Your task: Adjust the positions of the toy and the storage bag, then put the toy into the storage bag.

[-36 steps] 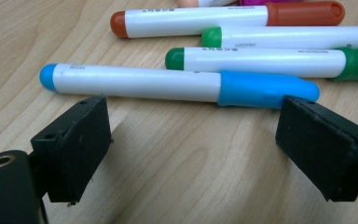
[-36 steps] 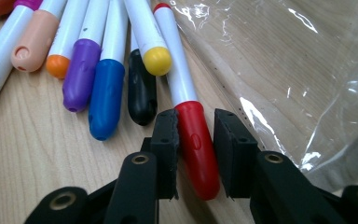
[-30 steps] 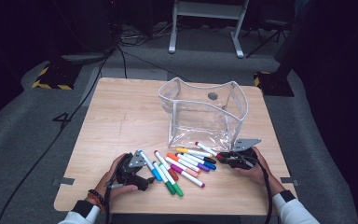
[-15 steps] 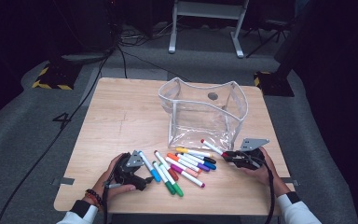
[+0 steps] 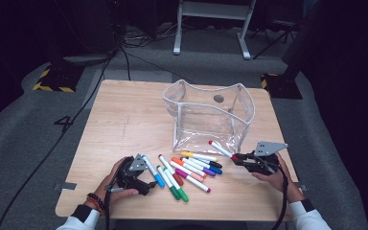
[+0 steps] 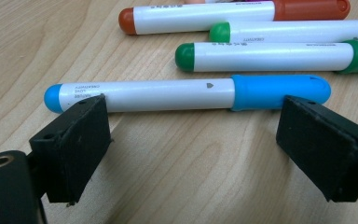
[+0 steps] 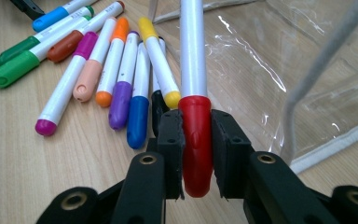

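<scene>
The right gripper (image 5: 237, 157) has its jaws shut tight on the red cap of a white marker with a red cap (image 7: 193, 93). The marker sticks out toward the clear plastic pouch with a grey edge (image 5: 206, 117), and its far tip is just beside the front wall of the pouch. The pouch stands open at the top, in the middle of the light wooden worktop (image 5: 124, 120). The left gripper (image 6: 191, 140) sits low near the front edge of the worktop with its jaws wide open and nothing between them. Just past its jaws lies a white marker with a blue cap (image 6: 186, 93), flat on the wood. More coloured markers (image 5: 187, 170) lie in a loose row between the two grippers, some touching each other. The left half and the back of the worktop are bare wood with lots of room to move. The right gripper is near the right edge. Around the worktop is grey carpet (image 5: 24, 143), and the room behind is dark, with black cables (image 5: 124, 57) on the floor and a white metal stand (image 5: 211, 19).
</scene>
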Demonstrator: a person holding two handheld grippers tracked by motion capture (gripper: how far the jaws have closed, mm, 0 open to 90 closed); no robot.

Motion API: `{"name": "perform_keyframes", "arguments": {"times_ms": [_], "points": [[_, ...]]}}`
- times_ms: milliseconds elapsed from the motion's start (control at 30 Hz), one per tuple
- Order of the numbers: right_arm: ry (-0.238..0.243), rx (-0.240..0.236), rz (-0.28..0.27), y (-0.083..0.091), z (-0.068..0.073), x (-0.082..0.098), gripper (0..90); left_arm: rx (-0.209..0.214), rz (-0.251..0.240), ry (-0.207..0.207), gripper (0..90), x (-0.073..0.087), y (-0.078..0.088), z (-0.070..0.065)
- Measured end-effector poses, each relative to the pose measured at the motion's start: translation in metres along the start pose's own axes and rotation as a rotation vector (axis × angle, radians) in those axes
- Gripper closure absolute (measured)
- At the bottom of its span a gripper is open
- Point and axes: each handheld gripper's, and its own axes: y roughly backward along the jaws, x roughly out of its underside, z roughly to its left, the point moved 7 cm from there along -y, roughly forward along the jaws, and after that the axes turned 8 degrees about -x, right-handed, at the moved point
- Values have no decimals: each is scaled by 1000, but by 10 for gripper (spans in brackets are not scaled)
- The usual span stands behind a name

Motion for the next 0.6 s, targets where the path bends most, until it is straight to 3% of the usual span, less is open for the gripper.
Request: {"name": "perform_keyframes", "arguments": {"times_ms": [600], "points": [[53, -11, -28, 5, 7, -19, 751, 0, 0, -1, 102, 2, 1, 2]]}}
